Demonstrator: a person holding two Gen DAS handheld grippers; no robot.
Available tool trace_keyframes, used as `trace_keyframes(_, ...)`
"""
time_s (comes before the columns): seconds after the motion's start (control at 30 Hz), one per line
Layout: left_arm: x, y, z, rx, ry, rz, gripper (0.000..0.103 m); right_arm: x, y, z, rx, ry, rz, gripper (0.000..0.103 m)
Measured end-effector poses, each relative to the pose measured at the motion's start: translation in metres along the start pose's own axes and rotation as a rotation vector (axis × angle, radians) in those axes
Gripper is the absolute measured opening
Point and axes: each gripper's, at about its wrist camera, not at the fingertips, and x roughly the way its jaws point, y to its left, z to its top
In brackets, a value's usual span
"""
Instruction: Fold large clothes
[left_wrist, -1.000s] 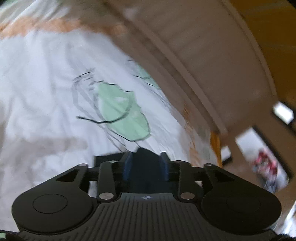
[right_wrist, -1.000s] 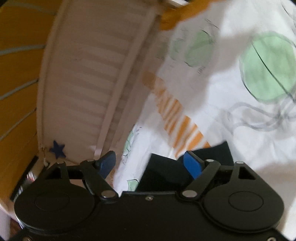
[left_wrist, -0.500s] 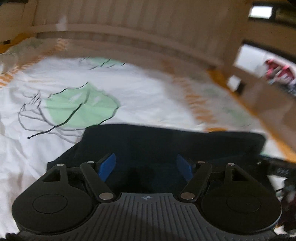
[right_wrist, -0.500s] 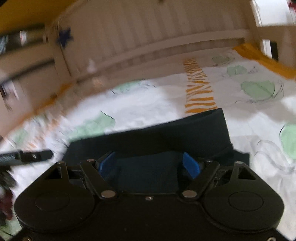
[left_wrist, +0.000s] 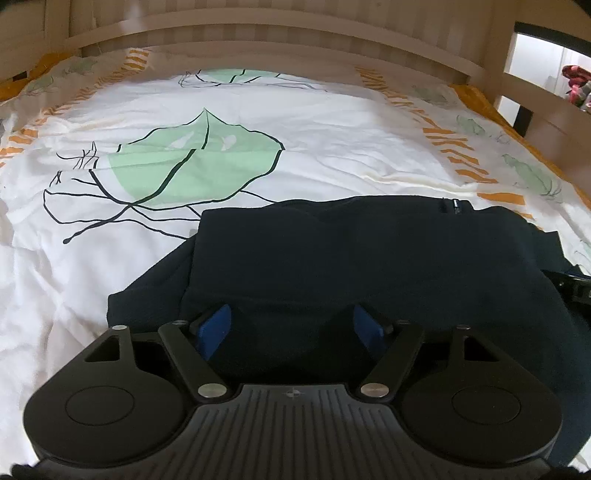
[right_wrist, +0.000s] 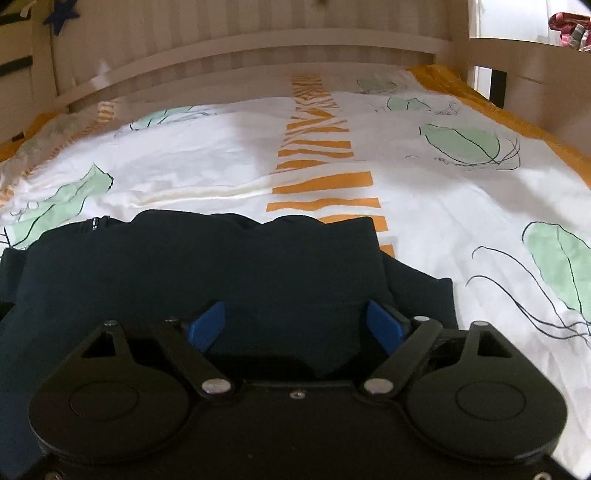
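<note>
A dark navy garment (left_wrist: 369, 258) lies folded on the bed, a small zipper near its far edge. It also shows in the right wrist view (right_wrist: 207, 266). My left gripper (left_wrist: 291, 328) is open, its blue pads (left_wrist: 214, 326) spread just above the garment's near edge, holding nothing. My right gripper (right_wrist: 295, 325) is open too, its blue pads (right_wrist: 384, 325) over the garment's near right part. The right gripper's tip shows at the right edge of the left wrist view (left_wrist: 576, 291).
The bed sheet (left_wrist: 332, 140) is white with green leaf prints and orange stripes. A pale wooden slatted bed frame (left_wrist: 295, 33) runs along the far side and the right. Bare sheet (right_wrist: 461, 206) lies beyond and right of the garment.
A second ago the left gripper was shut on dark cloth and both views swung fast. Now both grippers are open, level and still over the laid-down garment.
</note>
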Motion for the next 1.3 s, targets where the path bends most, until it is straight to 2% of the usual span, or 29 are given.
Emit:
trace_keyframes(0.13, -0.010, -0.003, 0.012, -0.016, 0.046, 0.014, 0.072, -0.001, -0.004, 0.012, 0.010, 0.039, 0.028, 0.087)
trace_keyframes(0.23, -0.038, -0.013, 0.014, -0.027, -0.007, -0.016, 0.072, -0.023, 0.000, 0.019, 0.009, 0.016, 0.064, 0.085)
trace_keyframes(0.33, -0.064, -0.037, 0.004, 0.063, -0.077, -0.014, 0.073, -0.058, 0.014, 0.016, -0.016, -0.060, 0.140, 0.085)
trace_keyframes(0.43, -0.073, -0.061, -0.018, 0.160, -0.095, -0.022, 0.073, -0.083, 0.036, 0.003, -0.083, -0.085, 0.182, 0.085)
trace_keyframes(0.5, -0.067, -0.075, -0.036, 0.234, -0.068, -0.003, 0.074, -0.089, 0.049, -0.009, -0.128, -0.066, 0.184, 0.085)
trace_keyframes(0.6, -0.057, -0.084, -0.060, 0.285, -0.065, 0.050, 0.074, -0.082, 0.066, -0.032, -0.202, 0.004, 0.138, 0.085)
trace_keyframes(0.67, -0.055, -0.085, -0.066, 0.272, -0.080, 0.065, 0.075, -0.072, 0.070, -0.044, -0.212, 0.035, 0.115, 0.086)
trace_keyframes(0.87, -0.050, -0.080, -0.061, 0.202, -0.052, 0.062, 0.076, -0.060, 0.066, -0.050, -0.184, 0.025, 0.089, 0.094)
trace_keyframes(1.3, -0.052, -0.084, -0.063, 0.162, -0.034, 0.089, 0.078, -0.066, 0.062, -0.060, -0.147, -0.028, 0.105, 0.095)
